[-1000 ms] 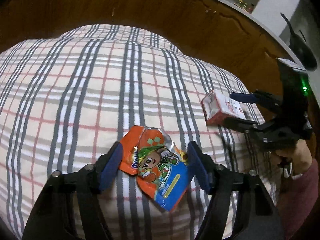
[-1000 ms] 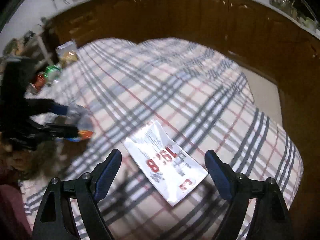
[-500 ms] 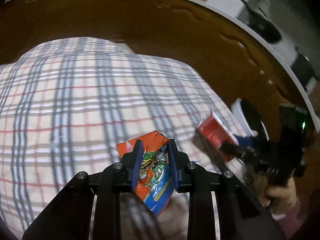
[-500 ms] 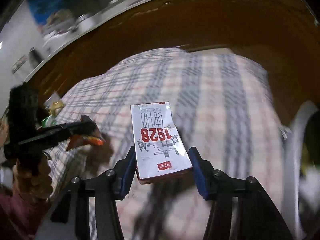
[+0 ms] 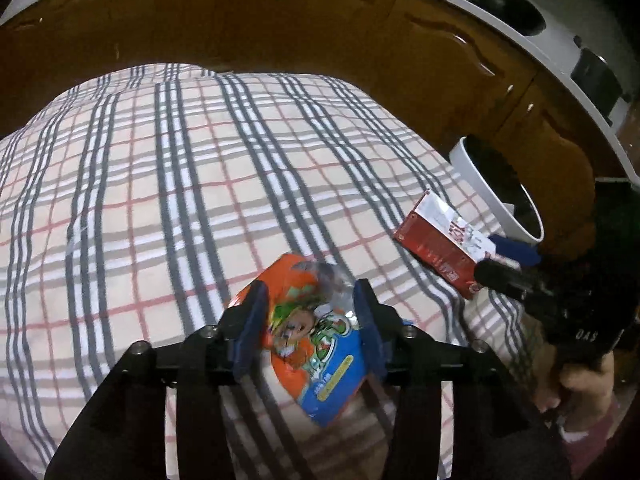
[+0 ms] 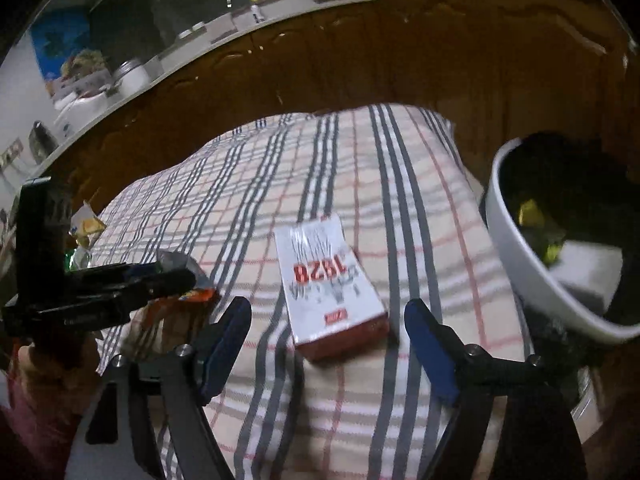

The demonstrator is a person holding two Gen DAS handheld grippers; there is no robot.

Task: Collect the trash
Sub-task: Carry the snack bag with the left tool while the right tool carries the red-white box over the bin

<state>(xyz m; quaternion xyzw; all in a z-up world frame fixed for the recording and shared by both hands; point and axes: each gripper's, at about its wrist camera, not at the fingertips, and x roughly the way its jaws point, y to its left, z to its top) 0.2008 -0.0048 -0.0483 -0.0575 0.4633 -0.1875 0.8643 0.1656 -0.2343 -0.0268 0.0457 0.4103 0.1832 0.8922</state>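
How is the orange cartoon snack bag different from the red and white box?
The snack bag is crinkly, orange and blue; the box is stiff, white with red sides. The left gripper pinches the snack bag; the box lies flat, untouched, between the fingers of the open right gripper. Both are trash over the checked cloth.

You see a woven checked tablecloth (image 5: 168,184), matt and soft-looking, with slight creases near its far edge. The snack wrapper (image 5: 316,344) is glossy printed foil or plastic film, crinkled and catching light. The carton (image 6: 332,280) looks like paper card under shiny clear film. Your left gripper (image 5: 308,320) and right gripper (image 6: 328,344) are matt black plastic with blue rubbery-looking pads and small metal screws. The bin (image 6: 532,276) is smooth white plastic. The cabinets (image 5: 280,28) behind are varnished, glossy wood.
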